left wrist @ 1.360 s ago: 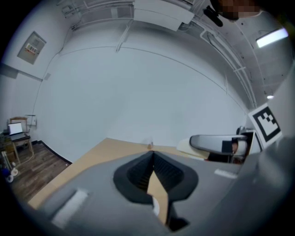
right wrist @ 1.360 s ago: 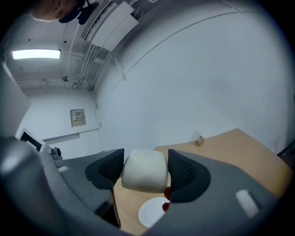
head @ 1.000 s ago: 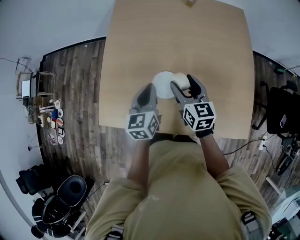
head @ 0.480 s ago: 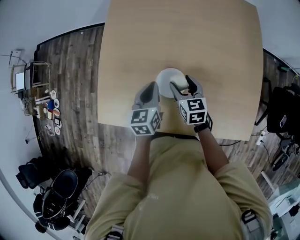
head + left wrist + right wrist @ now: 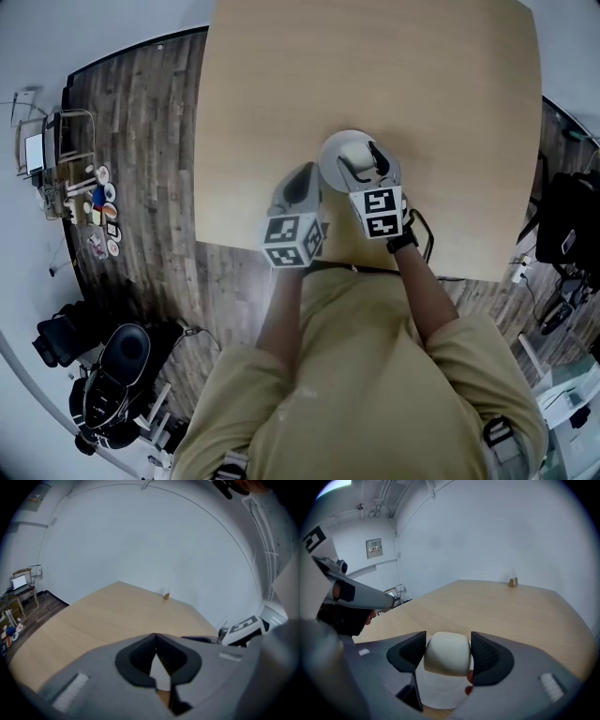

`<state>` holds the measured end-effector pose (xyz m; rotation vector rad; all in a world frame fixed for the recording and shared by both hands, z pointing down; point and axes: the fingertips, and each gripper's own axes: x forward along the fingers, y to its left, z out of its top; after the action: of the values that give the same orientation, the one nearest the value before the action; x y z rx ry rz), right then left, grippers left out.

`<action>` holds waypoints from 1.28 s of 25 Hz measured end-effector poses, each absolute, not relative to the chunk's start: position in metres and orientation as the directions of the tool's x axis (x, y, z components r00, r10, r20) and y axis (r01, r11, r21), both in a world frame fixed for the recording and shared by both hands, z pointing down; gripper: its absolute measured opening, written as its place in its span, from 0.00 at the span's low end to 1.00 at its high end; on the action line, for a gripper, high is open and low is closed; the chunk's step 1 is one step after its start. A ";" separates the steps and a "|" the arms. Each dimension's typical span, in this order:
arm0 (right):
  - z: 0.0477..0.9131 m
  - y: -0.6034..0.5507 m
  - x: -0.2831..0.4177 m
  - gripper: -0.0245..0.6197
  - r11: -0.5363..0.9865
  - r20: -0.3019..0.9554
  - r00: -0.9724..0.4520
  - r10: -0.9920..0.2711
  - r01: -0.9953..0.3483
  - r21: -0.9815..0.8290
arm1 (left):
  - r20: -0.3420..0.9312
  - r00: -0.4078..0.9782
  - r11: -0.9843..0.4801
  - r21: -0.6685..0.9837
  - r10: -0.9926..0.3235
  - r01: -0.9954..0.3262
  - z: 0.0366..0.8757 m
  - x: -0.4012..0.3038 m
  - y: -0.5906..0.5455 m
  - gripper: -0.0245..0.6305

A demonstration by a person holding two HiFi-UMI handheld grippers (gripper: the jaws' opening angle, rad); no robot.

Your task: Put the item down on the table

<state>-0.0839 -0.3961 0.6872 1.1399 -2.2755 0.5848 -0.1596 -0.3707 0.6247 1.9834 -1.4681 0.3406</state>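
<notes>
Head view and both gripper views, one moment. The white plate [image 5: 329, 157] lies on the wooden table [image 5: 375, 75], close to the table's near edge and in front of the person. The right gripper [image 5: 361, 160] reaches over the plate from its near side. Its two jaws are clamped on the flat sides of a cream, rounded item [image 5: 446, 652]. In the right gripper view this item sits squarely between the dark ribbed pads [image 5: 486, 654], with the plate's white surface [image 5: 438, 693] directly below it. Whether the item's underside touches the plate cannot be told.

The left gripper [image 5: 302, 178] sits just beside the plate, on its left. Its jaws are pressed together at the tips, with nothing between them. In the left gripper view [image 5: 155, 637] only a sliver of white plate and of bare table shows through the narrow slot below the closed tips.

Each gripper's marker cube lies on the near side of the plate, toward the person: the right one [image 5: 380, 212] and the left one [image 5: 292, 241]. A small brown object [image 5: 513, 581] stands at the table's far edge, well apart from the plate.
</notes>
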 end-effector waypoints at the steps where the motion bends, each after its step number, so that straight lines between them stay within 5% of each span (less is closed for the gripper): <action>1: 0.691 -0.397 -0.085 0.51 0.553 0.629 -0.505 -0.591 -0.821 -0.140 | 0.555 0.342 -0.170 0.339 -0.758 -0.925 0.626 -0.160 -0.371 0.04; 20: 0.733 -0.372 -0.089 0.52 0.582 0.728 -0.455 -0.513 -0.808 -0.095 | 0.527 0.366 -0.191 0.357 -0.767 -0.914 0.610 -0.157 -0.368 0.04; 25: 0.698 -0.368 -0.072 0.53 0.533 0.659 -0.473 -0.585 -0.836 -0.126 | 0.509 0.358 -0.213 0.322 -0.783 -0.922 0.593 -0.152 -0.356 0.04; 32: 0.591 -0.360 -0.024 0.38 0.417 0.459 -0.457 -0.762 -0.888 -0.193 | 0.444 0.341 -0.237 0.273 -0.829 -0.932 0.546 -0.143 -0.332 0.04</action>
<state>-0.0235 -0.3603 0.5912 1.4299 -2.3760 0.5974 -0.1430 -0.3322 0.5461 2.1222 -1.5373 0.2817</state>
